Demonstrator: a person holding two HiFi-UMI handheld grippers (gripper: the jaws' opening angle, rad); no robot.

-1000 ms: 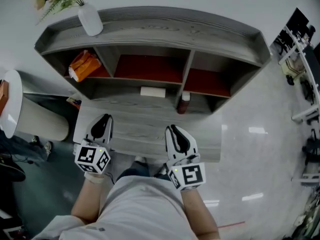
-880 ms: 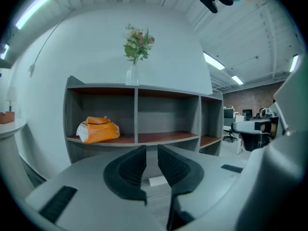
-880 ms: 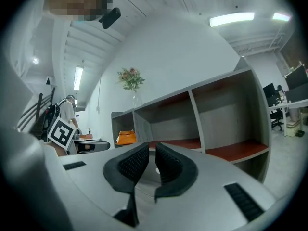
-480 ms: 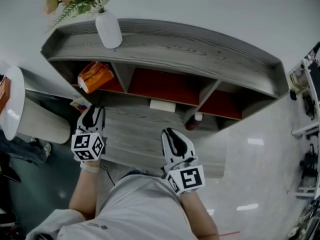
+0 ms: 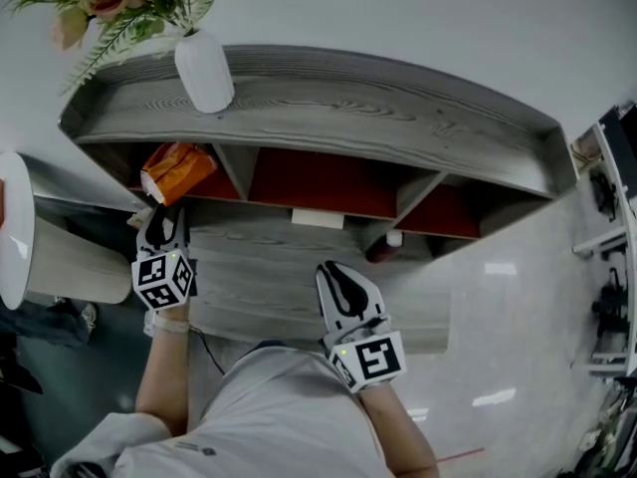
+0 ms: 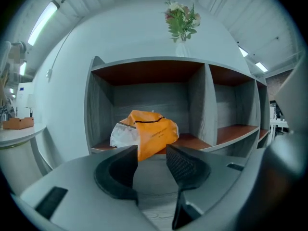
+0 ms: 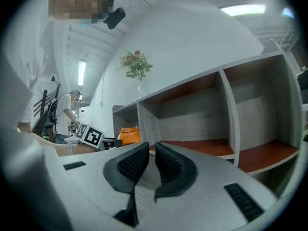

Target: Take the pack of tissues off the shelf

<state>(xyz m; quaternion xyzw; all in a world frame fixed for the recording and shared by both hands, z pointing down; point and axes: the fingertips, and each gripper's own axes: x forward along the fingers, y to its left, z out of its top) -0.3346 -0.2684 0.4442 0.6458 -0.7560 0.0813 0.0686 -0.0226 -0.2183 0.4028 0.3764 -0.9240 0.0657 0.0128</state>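
Note:
The pack of tissues (image 5: 175, 170) is an orange and white soft pack that lies in the leftmost upper compartment of the grey shelf (image 5: 328, 93). My left gripper (image 5: 162, 219) hangs just in front of that compartment and points at the pack (image 6: 148, 133). Its jaws have just been opening and stand open, with nothing between the pads; the pack lies a little beyond the fingertips (image 6: 179, 154). My right gripper (image 5: 334, 273) is shut and empty over the lower shelf board, facing the middle compartments. In the right gripper view the pack (image 7: 128, 134) shows far left.
A white vase (image 5: 204, 69) with flowers stands on the shelf top above the pack. A white box (image 5: 318, 218) and a small bottle (image 5: 384, 248) sit on the lower board. A round white table (image 5: 14, 229) stands at the left. A person (image 7: 69, 113) stands far off.
My left gripper has moved left and forward to the left compartment, and its jaws have gone from shut to open. The right gripper has shifted a little towards the shelf.

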